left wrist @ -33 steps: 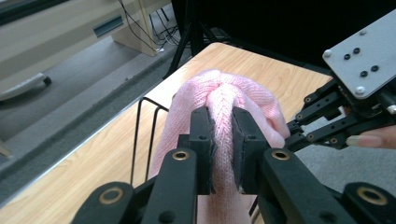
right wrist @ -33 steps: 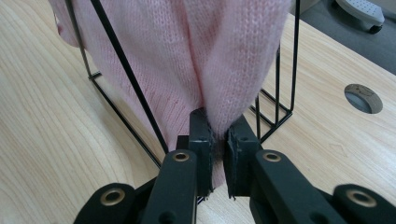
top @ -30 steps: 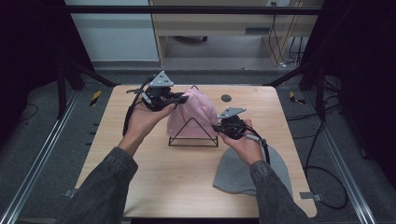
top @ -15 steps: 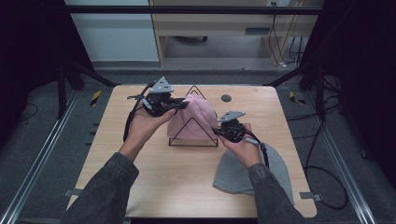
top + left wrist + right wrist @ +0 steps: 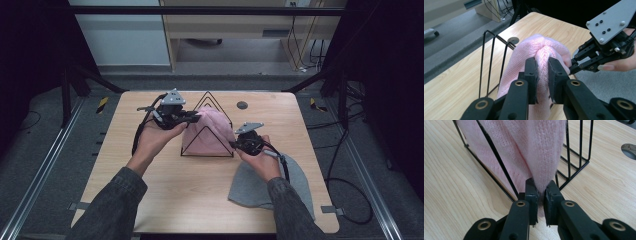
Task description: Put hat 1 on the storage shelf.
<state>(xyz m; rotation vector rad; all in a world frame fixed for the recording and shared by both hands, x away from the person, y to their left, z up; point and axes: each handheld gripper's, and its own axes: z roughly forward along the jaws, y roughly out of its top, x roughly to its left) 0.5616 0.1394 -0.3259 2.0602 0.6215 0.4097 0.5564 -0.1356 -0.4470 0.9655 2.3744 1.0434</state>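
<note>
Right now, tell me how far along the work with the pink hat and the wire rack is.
Done: the pink hat is draped over the black wire rack on the table. In hand: the left claw pinches a fold near its top, and the right claw pinches its lower edge. Left, probably: settling it, letting go, then the grey hat lying flat by the right hand.
</note>
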